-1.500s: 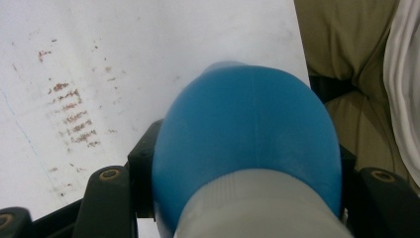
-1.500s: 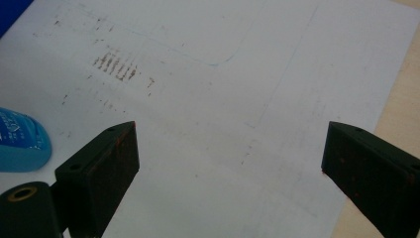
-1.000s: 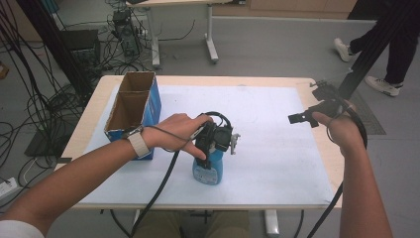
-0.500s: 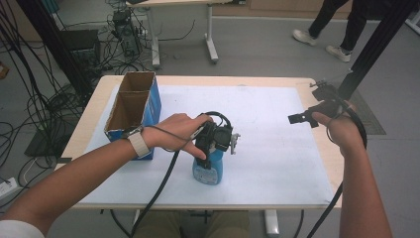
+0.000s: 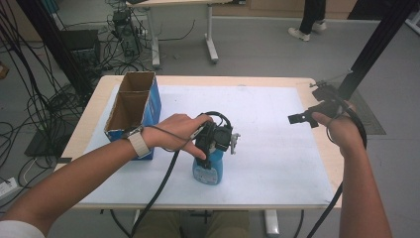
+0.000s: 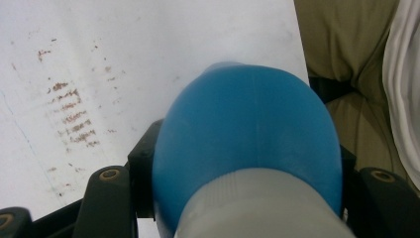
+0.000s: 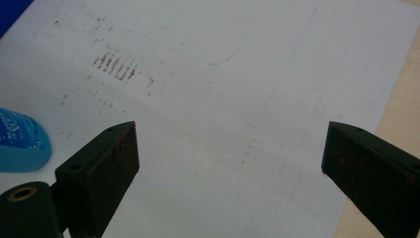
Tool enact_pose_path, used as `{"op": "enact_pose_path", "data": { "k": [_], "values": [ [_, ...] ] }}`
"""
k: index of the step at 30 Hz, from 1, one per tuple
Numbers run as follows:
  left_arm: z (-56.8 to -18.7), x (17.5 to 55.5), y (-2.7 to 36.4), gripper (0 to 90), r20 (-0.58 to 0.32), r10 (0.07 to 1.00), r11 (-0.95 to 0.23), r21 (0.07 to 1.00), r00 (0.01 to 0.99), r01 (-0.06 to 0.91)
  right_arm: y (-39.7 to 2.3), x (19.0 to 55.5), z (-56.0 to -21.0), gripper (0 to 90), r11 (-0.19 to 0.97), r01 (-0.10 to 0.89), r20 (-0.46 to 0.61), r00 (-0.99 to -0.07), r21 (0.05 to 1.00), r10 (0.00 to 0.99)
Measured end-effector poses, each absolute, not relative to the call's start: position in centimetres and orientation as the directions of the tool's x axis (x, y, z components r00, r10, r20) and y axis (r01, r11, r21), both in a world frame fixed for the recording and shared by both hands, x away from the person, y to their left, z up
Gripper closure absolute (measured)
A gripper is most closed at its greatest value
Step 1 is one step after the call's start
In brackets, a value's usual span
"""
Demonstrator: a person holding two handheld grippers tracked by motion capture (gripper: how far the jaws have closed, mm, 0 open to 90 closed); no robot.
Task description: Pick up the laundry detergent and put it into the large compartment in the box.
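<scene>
An open blue cardboard box (image 5: 131, 106) is seen standing at the left of the white table mat (image 5: 267, 114), just beside the left forearm and apart from the bottle. The mat between the two grippers is bare apart from faint brown scuff marks (image 7: 116, 65). No obstruction is noted around the blue bottle (image 5: 208, 168), which lies near the front edge of the mat, at its middle. Its long axis runs roughly from front to back, the rounded blue base being turned toward the person's lap. The left gripper (image 5: 214, 144) is pinched on the bottle near its grey top. The right gripper (image 5: 302, 118) is held well apart at the right edge, its jaws spread wide on nothing.
</scene>
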State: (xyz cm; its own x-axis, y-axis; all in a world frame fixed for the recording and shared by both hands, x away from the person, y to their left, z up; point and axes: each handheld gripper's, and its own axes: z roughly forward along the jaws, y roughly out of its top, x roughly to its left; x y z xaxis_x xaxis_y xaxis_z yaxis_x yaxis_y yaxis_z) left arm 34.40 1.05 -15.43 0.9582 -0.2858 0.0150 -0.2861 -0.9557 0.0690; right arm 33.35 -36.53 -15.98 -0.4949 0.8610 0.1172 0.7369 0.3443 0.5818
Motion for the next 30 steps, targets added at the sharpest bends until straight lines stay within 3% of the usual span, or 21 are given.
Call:
{"op": "enact_pose_path", "data": {
  "k": [30],
  "values": [
    [-15.30, 34.36, 0.94, 38.8, 0.012, -0.259, -0.964, 0.064, 0.966, -0.260, -36.61, 33.07, -15.91, 7.6, 0.341, 0.733, 0.117, -0.495, 0.589, 0.861]
  ]
}}
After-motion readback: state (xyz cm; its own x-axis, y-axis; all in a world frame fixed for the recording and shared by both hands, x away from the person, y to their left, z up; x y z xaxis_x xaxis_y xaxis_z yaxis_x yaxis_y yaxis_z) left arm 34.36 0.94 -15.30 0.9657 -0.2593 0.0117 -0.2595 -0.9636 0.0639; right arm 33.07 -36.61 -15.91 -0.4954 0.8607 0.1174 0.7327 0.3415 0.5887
